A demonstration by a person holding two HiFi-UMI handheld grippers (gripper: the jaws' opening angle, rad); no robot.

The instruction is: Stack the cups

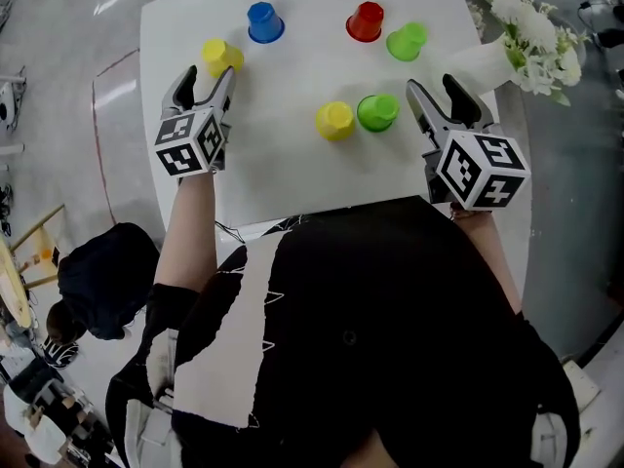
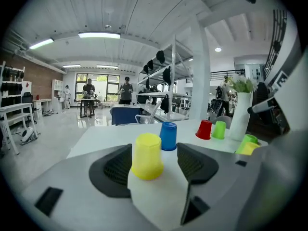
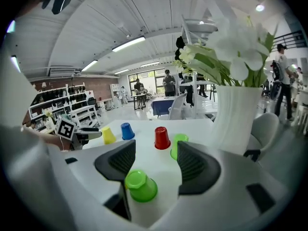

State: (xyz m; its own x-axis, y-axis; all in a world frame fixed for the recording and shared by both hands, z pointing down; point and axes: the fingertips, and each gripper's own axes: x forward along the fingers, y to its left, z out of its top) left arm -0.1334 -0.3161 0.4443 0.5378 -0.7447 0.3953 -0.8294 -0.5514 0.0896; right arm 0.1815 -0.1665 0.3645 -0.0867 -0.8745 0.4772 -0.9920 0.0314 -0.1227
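Observation:
Several upturned plastic cups stand on the white table (image 1: 292, 178). My left gripper (image 1: 208, 76) is open at the table's left, its fingertips on either side of a yellow cup (image 1: 221, 57) without touching it; in the left gripper view that yellow cup (image 2: 147, 156) stands between the jaws with gaps on both sides. Further back are a blue cup (image 1: 264, 22), a red cup (image 1: 366, 21) and a green cup (image 1: 407, 41). Another yellow cup (image 1: 334, 121) and green cup (image 1: 377, 112) stand side by side mid-table. My right gripper (image 1: 434, 91) is open and empty, right of that green cup (image 3: 141, 186).
A white vase (image 1: 485, 63) with white flowers (image 1: 531, 27) stands at the table's right edge, just beyond my right gripper. The near table edge (image 1: 322, 213) lies close under both grippers. A person crouches on the floor (image 1: 97, 281) at the lower left.

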